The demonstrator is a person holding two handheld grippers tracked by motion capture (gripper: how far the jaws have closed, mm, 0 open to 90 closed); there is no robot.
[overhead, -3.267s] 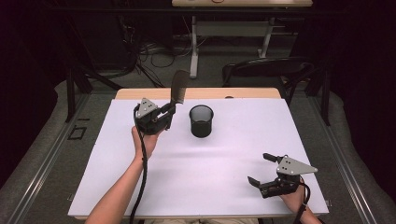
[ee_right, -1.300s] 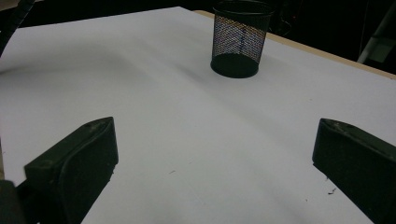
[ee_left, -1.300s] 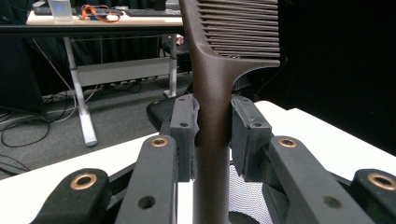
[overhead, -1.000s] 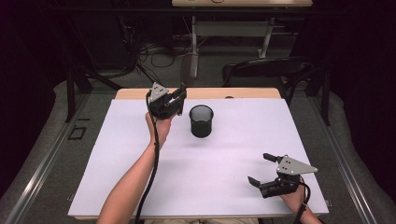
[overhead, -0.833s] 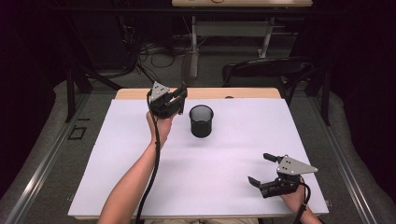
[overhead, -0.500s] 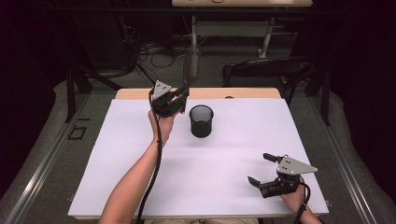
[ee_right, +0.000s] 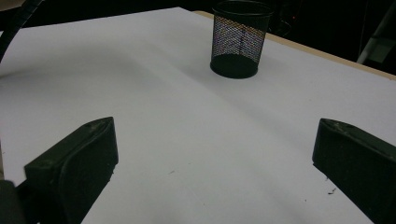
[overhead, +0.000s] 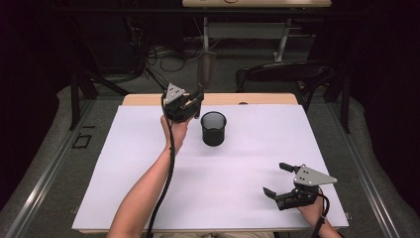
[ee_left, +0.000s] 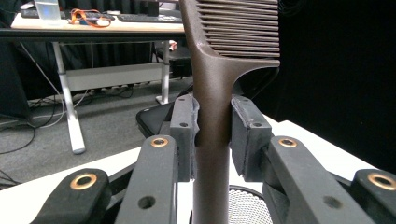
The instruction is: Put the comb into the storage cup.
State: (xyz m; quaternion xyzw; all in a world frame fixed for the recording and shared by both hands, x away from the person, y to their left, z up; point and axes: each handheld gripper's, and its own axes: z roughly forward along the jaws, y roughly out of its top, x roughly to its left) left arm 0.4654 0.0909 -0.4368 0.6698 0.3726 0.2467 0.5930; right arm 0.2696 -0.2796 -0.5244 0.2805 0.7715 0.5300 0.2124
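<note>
Table (overhead: pixel 148 188), white top w/ wood strip showing along far edge; bearing all items below. No brand, label or writing legible on anything.

Chair (overhead: pixel 282 74), dark, standing behind the far edge, right of centre.

Cup (overhead: pixel 213 128), black wire mesh, standing upright near far-centre of table; its rim also showing at the bottom of the left gripper view (ee_left: pixel 252 205), and it is sitting far-centre in the right gripper view (ee_right: pixel 240 39).

Left gripper (overhead: pixel 195 101), raised over the far edge just left of cup, jaws pointing up and away. Jaws set narrow, pads (ee_left: pixel 182 135) pressing both sides of comb handle.

Right gripper (overhead: pixel 275 179), resting low at near-right corner, well apart from cup. Jaws standing wide, nothing between them, bare table showing through the gap.

Comb (ee_left: pixel 219 93), dark brown, held by handle in left gripper. Long axis running upright; toothed end pointing up, teeth spreading to one side of spine, handle end pointing down toward cup rim. In high view comb (overhead: pixel 205 67) is rising above gripper, blurred against dark floor.
</note>
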